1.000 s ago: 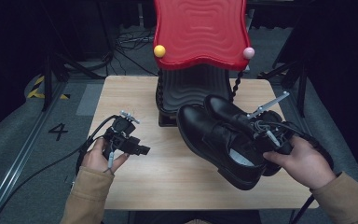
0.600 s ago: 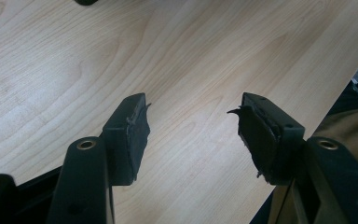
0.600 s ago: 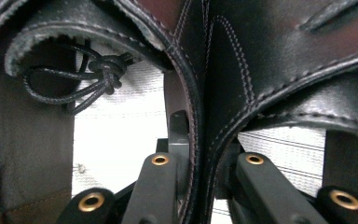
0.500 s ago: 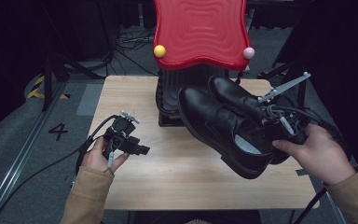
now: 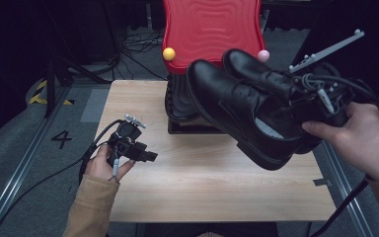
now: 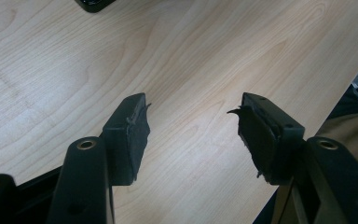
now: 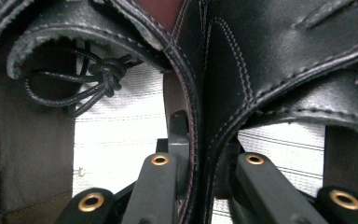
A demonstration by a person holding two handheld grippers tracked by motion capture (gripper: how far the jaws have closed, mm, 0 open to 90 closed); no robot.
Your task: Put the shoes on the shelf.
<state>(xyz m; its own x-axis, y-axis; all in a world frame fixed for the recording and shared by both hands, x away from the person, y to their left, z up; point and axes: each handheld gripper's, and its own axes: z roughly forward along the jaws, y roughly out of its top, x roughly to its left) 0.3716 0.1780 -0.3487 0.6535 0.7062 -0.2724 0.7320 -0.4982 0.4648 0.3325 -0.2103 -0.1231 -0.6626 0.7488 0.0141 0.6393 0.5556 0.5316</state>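
- Black shoes (image 5: 256, 106), a pair held together, hang in the air at the centre-right of the high view, toes pointing to the upper left, above the right part of the wooden table (image 5: 217, 197).
- Bare tabletop lies open across the lower middle of that frame; the black stand (image 5: 180, 106) under the red wavy board (image 5: 209, 27) blocks the upper middle.
- Right gripper (image 7: 200, 154) view shows what the high view hides: its jaws pinch the two shoes' inner collar walls together, with knotted laces (image 7: 93, 77) at upper left.
- Left gripper (image 6: 193, 126) rests low at the table's left side, jaws spread wide over bare wood, holding nothing.
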